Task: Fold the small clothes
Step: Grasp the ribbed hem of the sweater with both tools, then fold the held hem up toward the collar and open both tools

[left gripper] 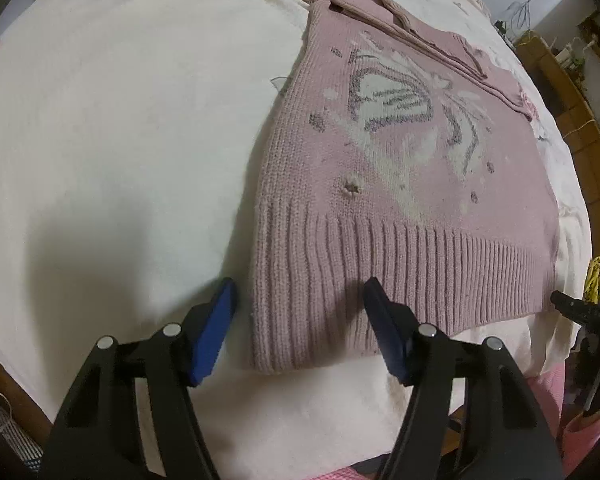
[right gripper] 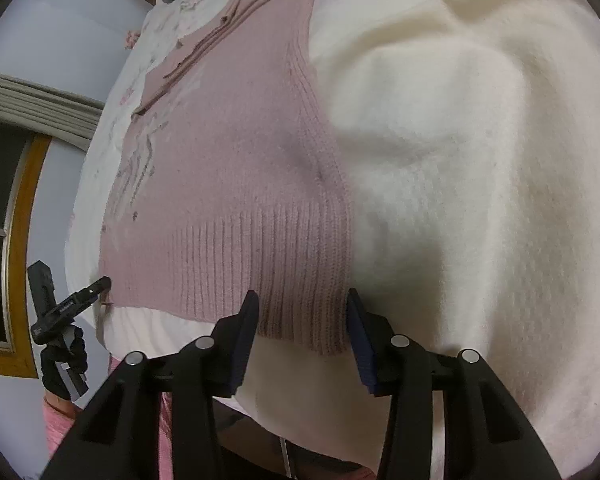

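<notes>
Pink ribbed knit fills the middle of both views: a small sweater (left gripper: 400,168) lies flat on a cream fleece blanket (left gripper: 120,140), its ribbed hem (left gripper: 380,264) nearest the cameras and its neckline at the far end. A white and grey bow pattern (left gripper: 404,108) sits on the chest. The sleeves appear folded in across the upper part, making a layered ridge near the collar.

From the left wrist view, the left gripper (left gripper: 300,312) has its blue-padded fingers (left gripper: 212,336) spread wide, straddling the hem's left corner; one pad is off the cloth over bare blanket, the other over the ribbing. Whether they touch the fabric cannot be told. To the left of the sweater's side edge the blanket runs broad and smooth.

In the right wrist view, the right gripper (right gripper: 302,320) is likewise spread wide around the hem's right corner (right gripper: 332,340), holding nothing. Beyond that edge the blanket (right gripper: 480,160) is open but rumpled into soft folds. The left gripper (right gripper: 88,294) shows at the opposite hem corner, held by a hand in a black glove (right gripper: 64,364).
</notes>
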{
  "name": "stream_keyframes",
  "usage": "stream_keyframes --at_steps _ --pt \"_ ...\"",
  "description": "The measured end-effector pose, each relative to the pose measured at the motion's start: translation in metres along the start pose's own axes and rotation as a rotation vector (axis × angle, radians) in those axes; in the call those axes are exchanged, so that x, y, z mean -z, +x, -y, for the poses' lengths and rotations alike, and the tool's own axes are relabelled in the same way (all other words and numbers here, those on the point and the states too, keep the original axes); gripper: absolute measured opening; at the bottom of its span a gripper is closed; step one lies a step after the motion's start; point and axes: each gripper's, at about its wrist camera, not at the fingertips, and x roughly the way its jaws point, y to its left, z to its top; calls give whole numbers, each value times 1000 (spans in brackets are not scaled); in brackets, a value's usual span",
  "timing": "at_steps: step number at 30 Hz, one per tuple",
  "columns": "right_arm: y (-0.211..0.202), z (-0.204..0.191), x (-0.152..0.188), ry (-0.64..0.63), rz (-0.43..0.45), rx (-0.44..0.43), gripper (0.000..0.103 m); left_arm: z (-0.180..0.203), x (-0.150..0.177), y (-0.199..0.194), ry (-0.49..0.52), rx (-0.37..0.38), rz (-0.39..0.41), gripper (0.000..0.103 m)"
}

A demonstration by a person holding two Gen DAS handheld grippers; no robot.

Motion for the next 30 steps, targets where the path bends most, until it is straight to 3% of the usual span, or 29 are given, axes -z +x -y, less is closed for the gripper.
stream_keyframes --at_steps 2,4,6,8,9,19,22,27,30 --pt "0 -1 0 -4 0 6 46 0 0 0 -3 5 0 64" --pt "1 -3 1 -15 2 11 45 -1 0 -1 -7 16 1 49" --pt "1 -5 2 -22 3 8 36 -3 -1 -3 -25 45 -2 41" --pt "0 -5 2 -17 5 -18 19 -3 -2 -3 -37 61 -3 31" --pt "-1 -5 2 -17 5 -29 19 -4 -2 -3 -41 68 -5 24" --pt "7 -2 3 -9 -21 -26 21 -4 -1 4 -35 98 -30 26" --pt "3 -3 3 -8 -11 -38 17 -4 -3 4 -51 103 -25 21" --pt "-9 -4 0 14 23 -152 12 5 -8 -11 -20 109 16 17" --pt "-25 -6 -4 20 59 -228 11 10 -11 -27 -22 151 59 16"
